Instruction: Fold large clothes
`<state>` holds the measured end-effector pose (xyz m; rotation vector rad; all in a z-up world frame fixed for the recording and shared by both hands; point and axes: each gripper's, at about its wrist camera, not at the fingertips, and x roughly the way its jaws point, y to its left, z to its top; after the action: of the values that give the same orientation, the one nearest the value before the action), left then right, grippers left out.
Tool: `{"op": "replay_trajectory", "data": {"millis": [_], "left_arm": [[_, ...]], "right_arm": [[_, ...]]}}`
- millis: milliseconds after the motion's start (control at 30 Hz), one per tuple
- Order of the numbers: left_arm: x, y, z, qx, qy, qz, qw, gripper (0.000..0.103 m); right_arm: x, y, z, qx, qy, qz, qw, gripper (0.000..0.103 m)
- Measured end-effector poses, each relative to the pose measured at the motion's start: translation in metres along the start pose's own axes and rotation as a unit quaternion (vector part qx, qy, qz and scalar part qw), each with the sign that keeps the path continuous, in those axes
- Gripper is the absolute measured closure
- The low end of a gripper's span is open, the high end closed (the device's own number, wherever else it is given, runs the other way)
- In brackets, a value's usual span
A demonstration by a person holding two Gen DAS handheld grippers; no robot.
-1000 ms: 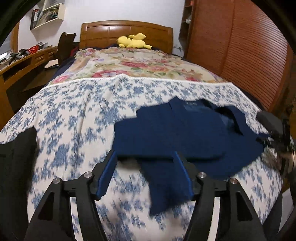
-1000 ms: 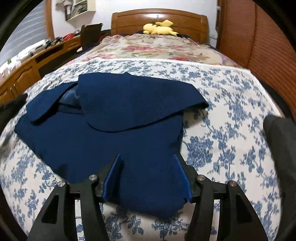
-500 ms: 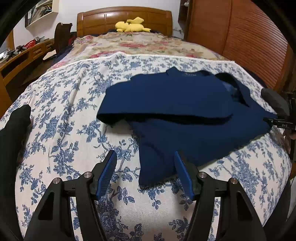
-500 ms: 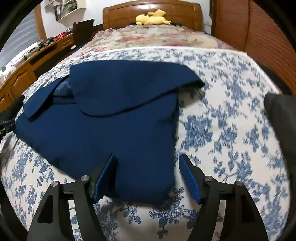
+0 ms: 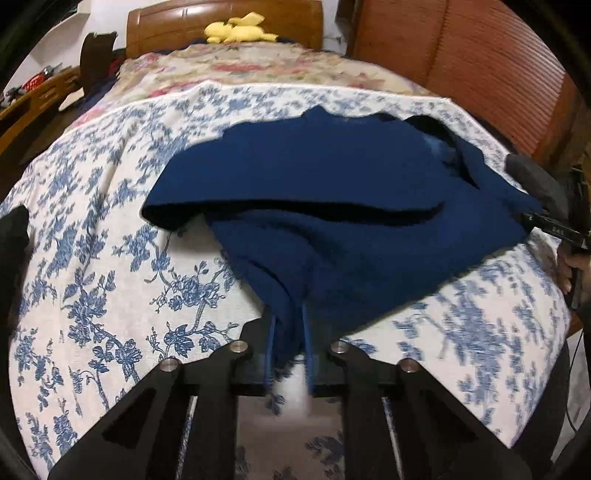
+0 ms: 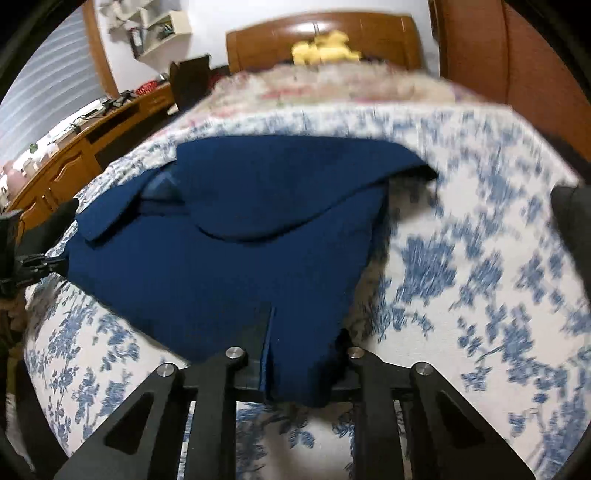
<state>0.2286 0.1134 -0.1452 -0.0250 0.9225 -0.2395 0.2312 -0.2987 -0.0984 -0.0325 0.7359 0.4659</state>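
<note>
A navy blue garment (image 5: 332,192) lies partly folded on the bed's blue-flowered cover (image 5: 110,258); it also shows in the right wrist view (image 6: 240,240). My left gripper (image 5: 289,332) is shut on the garment's near hem corner, which bunches between its blue pads. My right gripper (image 6: 295,354) is shut on the other near corner; cloth drapes over its right finger and hides it. Each gripper shows at the edge of the other's view: the right one (image 5: 554,225) and the left one (image 6: 22,254).
A wooden headboard (image 5: 221,22) with a yellow plush toy (image 5: 236,31) stands at the far end. A floral quilt (image 5: 258,70) covers the bed's far half. A brown slatted wardrobe (image 5: 480,74) is on the right. A wooden desk (image 6: 74,155) runs along the left.
Both grippers were open just short of the garment's near edge. They have moved forward onto the hem and closed on it, bunching the cloth.
</note>
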Motion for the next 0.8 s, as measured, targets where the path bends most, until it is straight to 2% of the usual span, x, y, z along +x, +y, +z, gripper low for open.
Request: {"op": "replay_trajectory", "data": {"millis": [167,267,500,700,800], "left_arm": [[-0.035,-0.011,-0.001,0.009,-0.030,0.009,0.9995,0.094],[-0.065,-0.022,-0.009,0.014,-0.056,-0.005,0.9983,0.094],[-0.133,-0.049,-0.065,0.029,-0.089,-0.015,0.9955,0.094],[-0.150,-0.058,-0.109,0.013,-0.092,-0.013,0.9956,0.094],[-0.145,-0.063,-0.121,0.017,-0.089,0.010,0.9959,0.094]], "right_arm": [[-0.035,0.006,0.003,-0.010,-0.035,0.009,0.999,0.085],[-0.056,0.014,-0.002,-0.024,-0.043,0.010,0.999,0.085],[-0.110,0.022,-0.053,-0.053,-0.036,0.019,0.998,0.085],[-0.139,0.026,-0.088,-0.056,-0.018,0.022,0.998,0.085],[-0.138,0.026,-0.093,-0.058,-0.014,0.013,0.998,0.084]]}}
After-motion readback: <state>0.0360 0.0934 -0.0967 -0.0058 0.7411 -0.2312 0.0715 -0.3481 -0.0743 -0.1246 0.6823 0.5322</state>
